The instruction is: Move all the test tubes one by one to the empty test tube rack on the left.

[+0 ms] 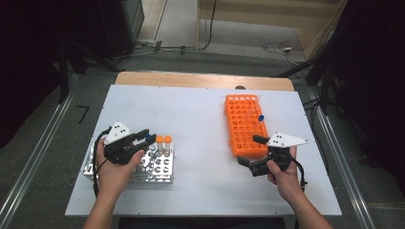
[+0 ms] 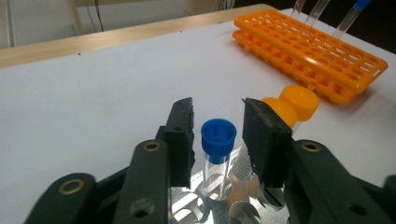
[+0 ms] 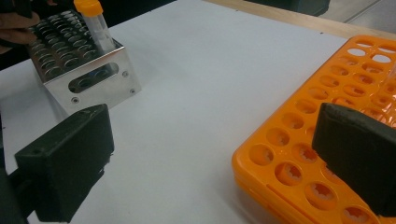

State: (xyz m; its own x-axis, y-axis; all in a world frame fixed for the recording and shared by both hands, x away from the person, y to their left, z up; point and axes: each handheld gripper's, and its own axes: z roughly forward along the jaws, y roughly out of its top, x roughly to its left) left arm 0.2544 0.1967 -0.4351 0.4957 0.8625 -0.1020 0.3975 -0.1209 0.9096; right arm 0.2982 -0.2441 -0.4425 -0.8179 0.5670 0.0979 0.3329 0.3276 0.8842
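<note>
A clear tube with a blue cap (image 2: 218, 135) stands upright in the metal rack (image 1: 160, 171) at the table's left. My left gripper (image 1: 147, 140) straddles that cap, with a thin gap between the cap and each pad, so the jaws are open. Two orange-capped tubes (image 2: 294, 102) stand in the same rack just beyond. My right gripper (image 3: 215, 163) is open wide, empty, at the near corner of the orange rack (image 1: 243, 119); one jaw hangs over its holes, the other over the white table. A blue-capped tube (image 1: 261, 118) leans in the orange rack.
The white board (image 1: 200, 119) covers the table between the two racks. Its far wooden edge (image 1: 205, 79) ends at a floor with cables. Dark stands flank the table on both sides. A person's hands hold both grippers near the front edge.
</note>
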